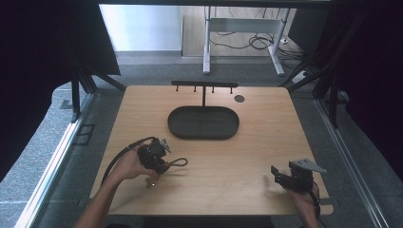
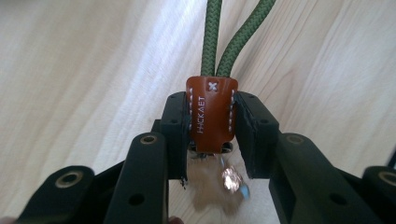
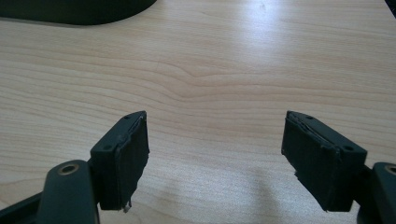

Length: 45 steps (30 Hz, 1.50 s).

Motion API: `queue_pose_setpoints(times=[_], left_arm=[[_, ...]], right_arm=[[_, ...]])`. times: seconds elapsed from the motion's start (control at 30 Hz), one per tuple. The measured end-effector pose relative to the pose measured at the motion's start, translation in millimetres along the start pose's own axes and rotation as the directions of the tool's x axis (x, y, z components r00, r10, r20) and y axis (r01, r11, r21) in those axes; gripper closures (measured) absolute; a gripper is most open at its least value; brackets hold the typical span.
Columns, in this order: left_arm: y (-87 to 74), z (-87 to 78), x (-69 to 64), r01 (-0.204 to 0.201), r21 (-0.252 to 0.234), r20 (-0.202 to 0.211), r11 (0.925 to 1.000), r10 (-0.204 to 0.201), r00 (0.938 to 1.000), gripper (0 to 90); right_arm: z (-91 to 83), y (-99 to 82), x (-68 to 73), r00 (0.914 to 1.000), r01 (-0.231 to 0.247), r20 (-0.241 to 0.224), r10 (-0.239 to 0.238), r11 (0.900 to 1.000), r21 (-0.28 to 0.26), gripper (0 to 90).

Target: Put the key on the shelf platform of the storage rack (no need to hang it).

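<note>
My left gripper (image 1: pixel 161 164) is at the table's front left, shut on a brown leather tab (image 2: pixel 211 114) of a keychain. A green cord loop (image 2: pixel 229 37) runs out of the tab and lies on the wood (image 1: pixel 178 162). Below the tab hang metal keys (image 2: pixel 231 179), blurred. A black oval tray (image 1: pixel 203 122) sits mid-table with a black hook stand (image 1: pixel 204 85) rising behind it. My right gripper (image 1: pixel 274 173) rests at the front right, open, with nothing between its jaws (image 3: pixel 215 158).
A small dark round disc (image 1: pixel 239 98) lies near the table's back right. The tray's edge (image 3: pixel 79 14) shows at the top left of the right gripper view. A white desk frame with cables (image 1: pixel 242 33) stands on the floor beyond the table.
</note>
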State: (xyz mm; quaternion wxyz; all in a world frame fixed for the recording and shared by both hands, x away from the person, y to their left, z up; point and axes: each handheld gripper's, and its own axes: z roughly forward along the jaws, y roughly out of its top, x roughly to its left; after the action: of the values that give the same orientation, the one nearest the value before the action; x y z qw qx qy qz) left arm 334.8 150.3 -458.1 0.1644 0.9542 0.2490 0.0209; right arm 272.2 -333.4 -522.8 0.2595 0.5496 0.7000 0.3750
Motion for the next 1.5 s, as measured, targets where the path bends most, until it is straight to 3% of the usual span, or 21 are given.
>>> queue_pose_setpoints(times=[0.3,0.7,1.5], left_arm=[[2.6,-28.1,5.0,0.026,-0.064,-0.024,0.9976,-0.027,0.9993,66.8],[9.8,-41.3,14.9,0.049,-0.109,-0.025,0.9929,-0.052,0.9984,66.8],[46.4,-56.3,32.7,0.053,-0.112,-0.026,0.9923,-0.057,0.9981,66.7]], right_arm=[[0.8,-0.7,0.3,1.0000,-0.004,-0.001,0.004,1.0000,0.006,23.8],[2.2,-1.8,2.9,0.9999,0.011,-0.003,-0.011,0.9998,0.016,24.1],[2.2,-2.0,2.2,0.9999,0.013,-0.001,-0.013,0.9997,0.019,24.3]])
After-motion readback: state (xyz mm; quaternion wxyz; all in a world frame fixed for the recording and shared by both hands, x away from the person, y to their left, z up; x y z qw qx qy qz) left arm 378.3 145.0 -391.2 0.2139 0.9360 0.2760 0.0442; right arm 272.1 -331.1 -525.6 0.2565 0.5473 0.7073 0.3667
